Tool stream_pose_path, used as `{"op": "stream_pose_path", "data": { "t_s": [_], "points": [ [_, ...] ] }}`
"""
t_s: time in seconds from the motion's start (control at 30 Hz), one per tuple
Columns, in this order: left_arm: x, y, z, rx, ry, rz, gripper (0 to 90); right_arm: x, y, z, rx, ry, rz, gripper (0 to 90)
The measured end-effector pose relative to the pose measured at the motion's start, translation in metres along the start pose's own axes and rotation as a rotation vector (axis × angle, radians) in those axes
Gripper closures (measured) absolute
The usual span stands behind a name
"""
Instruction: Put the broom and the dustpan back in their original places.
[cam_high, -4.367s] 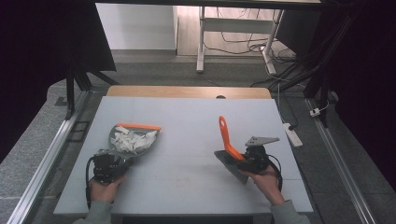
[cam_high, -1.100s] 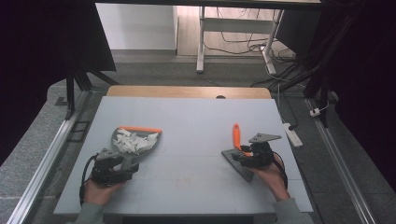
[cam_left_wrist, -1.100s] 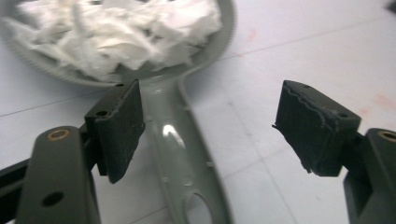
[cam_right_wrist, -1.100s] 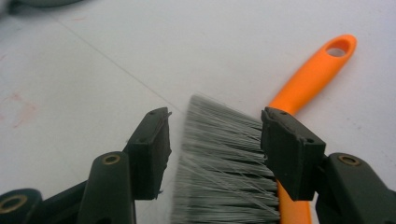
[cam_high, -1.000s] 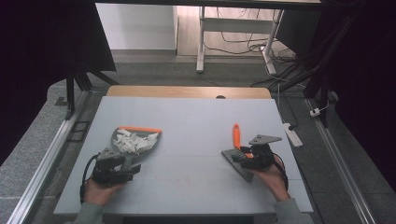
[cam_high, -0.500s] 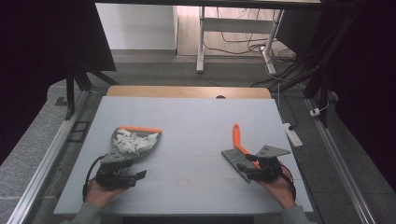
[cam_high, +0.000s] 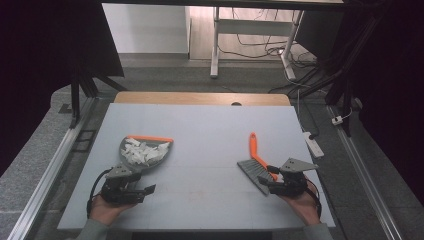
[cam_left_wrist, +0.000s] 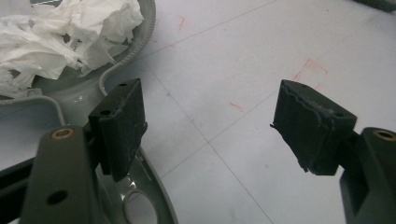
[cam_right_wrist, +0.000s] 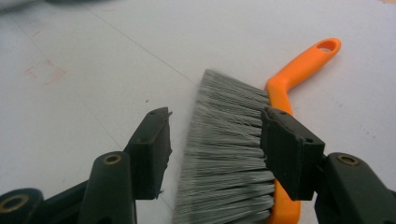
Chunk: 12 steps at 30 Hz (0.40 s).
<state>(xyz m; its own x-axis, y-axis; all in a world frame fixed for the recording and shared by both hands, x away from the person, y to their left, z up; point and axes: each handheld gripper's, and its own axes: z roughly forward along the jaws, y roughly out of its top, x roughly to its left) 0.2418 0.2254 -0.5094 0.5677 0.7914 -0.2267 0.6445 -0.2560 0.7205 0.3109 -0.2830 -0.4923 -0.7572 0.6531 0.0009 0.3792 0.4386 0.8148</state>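
A grey dustpan (cam_high: 150, 138) with an orange front lip lies at the table's left, holding several white paper scraps (cam_high: 142, 151). My left gripper (cam_high: 145, 191) stands open just behind its handle. In the left gripper view the dustpan (cam_left_wrist: 88, 95) and paper scraps (cam_left_wrist: 60, 32) sit under and beyond one jaw, while bare table fills the space in the left gripper (cam_left_wrist: 210, 126). A hand brush (cam_high: 253, 147) with an orange handle lies flat at the right. My right gripper (cam_high: 267, 184) is open. Its jaws straddle the grey bristles (cam_right_wrist: 229, 130) with a gap on one side, and the orange handle (cam_right_wrist: 299, 70) points away.
The pale table top (cam_high: 210, 130) has a wooden strip (cam_high: 200, 98) along its far edge. A white power strip (cam_high: 312, 145) lies off the right edge. Metal rails run along both sides, and desk legs and cables stand on the floor beyond.
The brush, tilted up in the right gripper a second ago, now lies flat on the table. The right hand has drawn back toward the near right. The left gripper has stayed put.
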Motion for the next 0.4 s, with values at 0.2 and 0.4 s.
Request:
{"op": "stream_pose_path", "data": {
  "t_s": [0.2,0.4],
  "points": [
    [0.0013,-0.0002,-0.0002,-0.001,0.0,-0.005,25.9,0.0012,0.0002,0.0014,0.006,0.005,-0.005,43.2],
    [0.0012,0.0,0.0,0.0,0.003,-0.004,25.9,0.0017,0.0012,0.0002,0.0,0.007,-0.011,43.2]
  ]
}}
